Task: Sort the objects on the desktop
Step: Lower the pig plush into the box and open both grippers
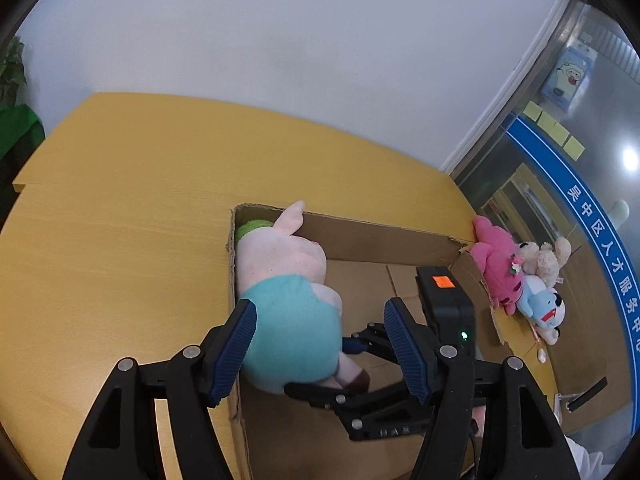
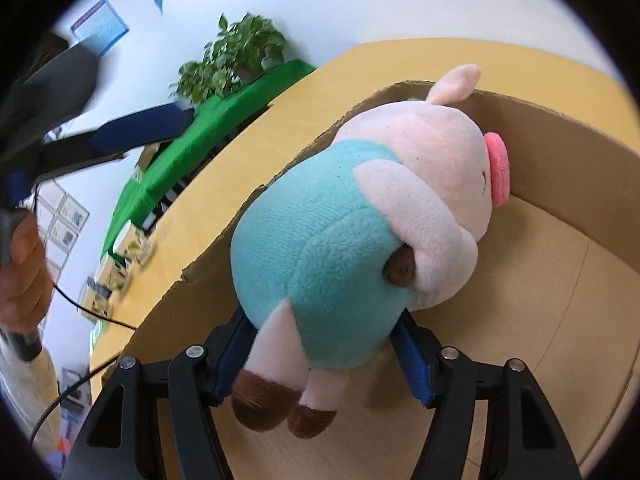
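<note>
white wall [image 1: 280, 40] behind a yellow wooden table [image 1: 120, 220]; glass partition [image 1: 580, 160] right, potted plant [image 2: 236, 56] left.

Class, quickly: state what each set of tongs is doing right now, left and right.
Left tongs: open, holding nothing, above the brown cardboard box.
Right tongs: shut on the pink plush pig in a teal shirt, inside the box.

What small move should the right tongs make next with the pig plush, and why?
Probably open the right tongs and let go. They grip the pig plush at its teal lower body, and the plush is already inside the cardboard box, its head against the far wall. The left tongs hang open above the box and hold nothing, so they need not move first.
</note>
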